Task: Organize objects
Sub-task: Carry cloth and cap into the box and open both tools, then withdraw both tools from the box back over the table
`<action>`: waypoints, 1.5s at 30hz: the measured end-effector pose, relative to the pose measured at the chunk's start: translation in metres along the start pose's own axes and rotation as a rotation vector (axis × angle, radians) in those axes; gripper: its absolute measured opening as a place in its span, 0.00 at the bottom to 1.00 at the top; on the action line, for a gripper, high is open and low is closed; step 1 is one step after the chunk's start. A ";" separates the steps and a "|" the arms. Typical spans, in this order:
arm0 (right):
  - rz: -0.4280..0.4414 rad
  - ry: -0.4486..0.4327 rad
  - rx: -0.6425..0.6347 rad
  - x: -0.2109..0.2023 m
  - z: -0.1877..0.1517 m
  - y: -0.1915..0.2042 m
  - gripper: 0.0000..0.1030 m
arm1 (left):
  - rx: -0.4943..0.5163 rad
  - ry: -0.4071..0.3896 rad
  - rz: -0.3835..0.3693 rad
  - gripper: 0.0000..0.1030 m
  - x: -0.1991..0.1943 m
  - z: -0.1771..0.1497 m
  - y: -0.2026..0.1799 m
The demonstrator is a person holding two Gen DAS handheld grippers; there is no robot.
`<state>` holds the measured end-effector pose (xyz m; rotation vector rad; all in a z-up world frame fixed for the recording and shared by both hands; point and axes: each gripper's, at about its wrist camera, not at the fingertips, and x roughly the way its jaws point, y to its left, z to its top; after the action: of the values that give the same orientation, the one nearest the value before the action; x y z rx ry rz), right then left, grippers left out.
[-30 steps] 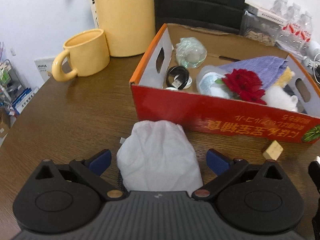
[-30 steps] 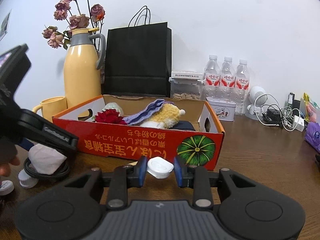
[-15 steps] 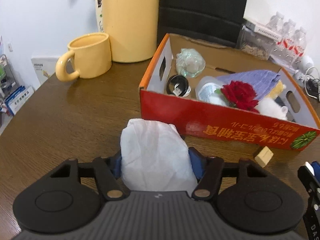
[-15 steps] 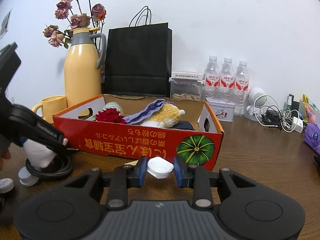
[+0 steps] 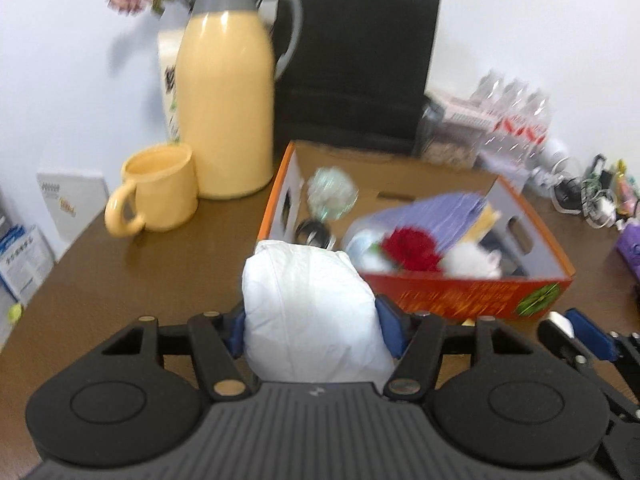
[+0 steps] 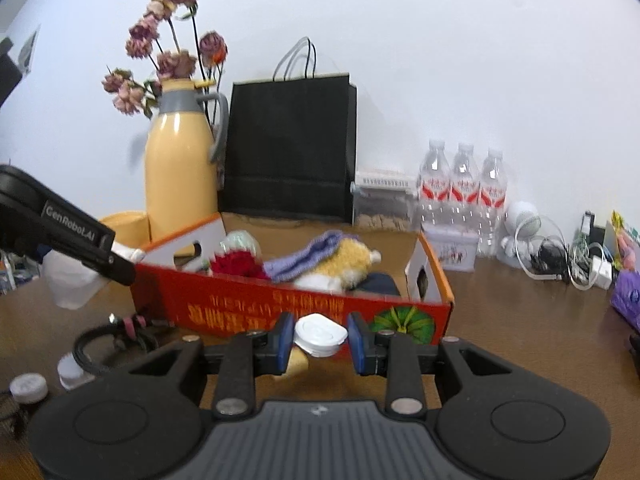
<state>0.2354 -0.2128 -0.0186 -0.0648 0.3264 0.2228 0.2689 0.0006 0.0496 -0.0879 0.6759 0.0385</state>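
**Left wrist view: white bundle held ahead of the box**

The left gripper [image 5: 312,330] clamps the white bundle [image 5: 310,312] by its flanks, clear of the table, probably bound for the red box [image 5: 472,300]; its long axis runs forward along the fingers, rounded end boxward (contents unknown); the right gripper [image 6: 320,340] pinches a white lid [image 6: 320,334], lying flat, before the box.

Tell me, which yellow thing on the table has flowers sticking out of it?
The tall yellow jug with the grey collar holds the dried flowers. The short yellow mug beside it has none.
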 end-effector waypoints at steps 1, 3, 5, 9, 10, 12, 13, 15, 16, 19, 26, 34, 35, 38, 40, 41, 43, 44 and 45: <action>0.000 -0.008 -0.002 0.001 0.004 0.000 0.27 | 0.007 -0.013 -0.006 0.62 -0.002 0.005 -0.003; 0.000 -0.024 -0.003 0.003 0.013 -0.002 0.27 | 0.020 -0.033 -0.016 0.62 -0.005 0.015 -0.009; -0.004 -0.039 -0.006 0.006 0.023 -0.004 0.27 | 0.032 -0.047 -0.026 0.62 -0.003 0.023 -0.015; -0.018 -0.059 -0.021 0.018 0.041 -0.011 0.27 | 0.047 -0.051 -0.039 0.62 0.007 0.037 -0.025; -0.023 -0.060 -0.023 0.022 0.044 -0.013 0.27 | 0.051 -0.050 -0.040 0.62 0.011 0.041 -0.027; -0.036 -0.057 -0.027 0.032 0.052 -0.019 0.27 | 0.057 -0.049 -0.043 0.62 0.020 0.048 -0.031; -0.043 -0.054 -0.029 0.038 0.055 -0.023 0.27 | 0.058 -0.047 -0.045 0.62 0.026 0.050 -0.032; -0.057 -0.043 -0.027 0.051 0.061 -0.032 0.27 | 0.062 -0.043 -0.044 0.62 0.037 0.057 -0.036; -0.063 -0.037 -0.025 0.058 0.064 -0.037 0.27 | 0.064 -0.042 -0.044 0.62 0.044 0.060 -0.038; -0.071 -0.016 -0.019 0.080 0.071 -0.048 0.27 | 0.070 -0.034 -0.040 0.62 0.064 0.070 -0.042; -0.059 0.045 0.001 0.140 0.085 -0.067 0.27 | 0.088 -0.006 -0.021 0.62 0.112 0.091 -0.052; -0.025 0.118 0.063 0.194 0.089 -0.074 0.37 | 0.104 -0.009 -0.010 1.00 0.147 0.100 -0.051; -0.015 0.130 0.082 0.197 0.089 -0.076 0.44 | 0.101 -0.024 0.001 1.00 0.146 0.100 -0.049; 0.002 0.133 0.107 0.201 0.089 -0.079 0.76 | 0.089 -0.033 0.015 1.00 0.147 0.100 -0.045; -0.007 0.124 0.092 0.200 0.090 -0.077 0.91 | 0.071 -0.032 0.017 1.00 0.146 0.100 -0.042; -0.008 0.123 0.089 0.198 0.090 -0.076 0.92 | 0.065 -0.032 0.020 1.00 0.144 0.100 -0.041; -0.005 0.126 0.088 0.194 0.091 -0.074 0.97 | 0.060 -0.034 0.025 1.00 0.139 0.099 -0.040; -0.006 0.127 0.085 0.191 0.093 -0.073 0.97 | 0.060 -0.036 0.027 1.00 0.135 0.098 -0.039; -0.009 0.125 0.081 0.188 0.094 -0.072 0.98 | 0.060 -0.040 0.027 1.00 0.131 0.098 -0.038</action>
<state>0.4549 -0.2343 0.0114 -0.0005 0.4594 0.1965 0.4343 -0.0276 0.0464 -0.0203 0.6374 0.0462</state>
